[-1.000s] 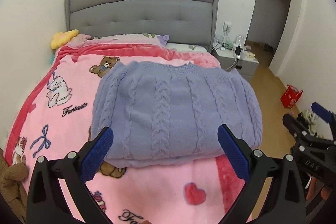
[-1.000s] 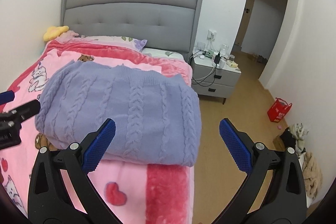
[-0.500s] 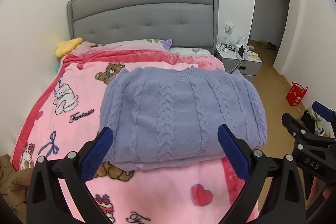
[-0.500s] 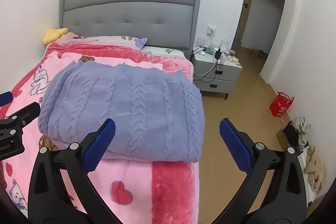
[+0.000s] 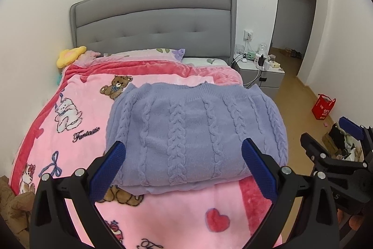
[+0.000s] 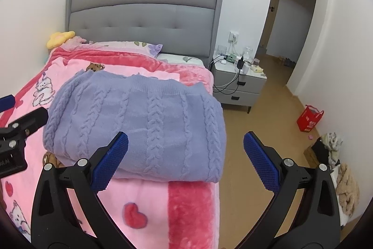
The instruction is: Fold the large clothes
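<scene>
A lavender cable-knit sweater [image 5: 195, 132] lies folded into a rectangle on the pink cartoon blanket [image 5: 77, 113] of the bed; it also shows in the right wrist view [image 6: 144, 123]. My left gripper [image 5: 184, 155] is open and empty, held above the sweater's near edge. My right gripper [image 6: 185, 151] is open and empty, held above the sweater's near right corner and the bed's right edge. The right gripper also shows at the right of the left wrist view [image 5: 335, 153], and the left gripper at the left of the right wrist view [image 6: 16, 123].
A grey headboard [image 5: 153, 27] stands at the far end. A grey nightstand [image 6: 240, 83] with cables and bottles stands right of the bed. A red bag [image 6: 310, 118] and a pile of clothes [image 6: 342, 176] lie on the wood floor by the right wall.
Both grippers have drawn back and risen from the sweater, so the bed looks farther and more of the wall shows. Both stay open. The sweater has not moved.
</scene>
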The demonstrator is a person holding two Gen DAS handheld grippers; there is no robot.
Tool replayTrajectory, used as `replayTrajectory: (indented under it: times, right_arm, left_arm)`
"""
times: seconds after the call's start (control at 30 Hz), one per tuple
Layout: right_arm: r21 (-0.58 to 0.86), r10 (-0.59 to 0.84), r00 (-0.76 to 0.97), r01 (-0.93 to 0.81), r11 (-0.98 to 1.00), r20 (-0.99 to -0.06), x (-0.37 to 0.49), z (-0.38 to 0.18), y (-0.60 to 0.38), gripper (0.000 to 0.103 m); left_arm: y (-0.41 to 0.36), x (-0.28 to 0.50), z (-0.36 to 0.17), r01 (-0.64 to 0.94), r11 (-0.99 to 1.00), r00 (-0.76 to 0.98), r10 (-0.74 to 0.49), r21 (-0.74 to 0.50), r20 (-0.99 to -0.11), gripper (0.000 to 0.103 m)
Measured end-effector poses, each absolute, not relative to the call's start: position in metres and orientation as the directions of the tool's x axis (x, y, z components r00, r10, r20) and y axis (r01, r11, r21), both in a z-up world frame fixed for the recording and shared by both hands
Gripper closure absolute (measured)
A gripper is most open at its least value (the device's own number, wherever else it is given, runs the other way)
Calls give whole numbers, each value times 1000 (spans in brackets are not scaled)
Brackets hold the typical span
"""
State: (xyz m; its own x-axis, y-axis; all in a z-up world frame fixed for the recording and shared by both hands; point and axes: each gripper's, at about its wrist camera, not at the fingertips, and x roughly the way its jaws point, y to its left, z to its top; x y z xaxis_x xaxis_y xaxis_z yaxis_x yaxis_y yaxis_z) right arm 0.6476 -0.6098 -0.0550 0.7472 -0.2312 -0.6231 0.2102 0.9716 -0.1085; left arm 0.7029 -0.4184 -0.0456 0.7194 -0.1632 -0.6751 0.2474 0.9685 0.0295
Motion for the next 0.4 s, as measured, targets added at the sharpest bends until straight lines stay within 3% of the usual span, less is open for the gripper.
replayTrajectory:
  times: [0.4]
  right_arm:
    - [-100,-229,752,214,972,-618,644,-48,-609,8]
  left_arm:
    - [-417,702,-46,251,967,716,-149,52,-682,5]
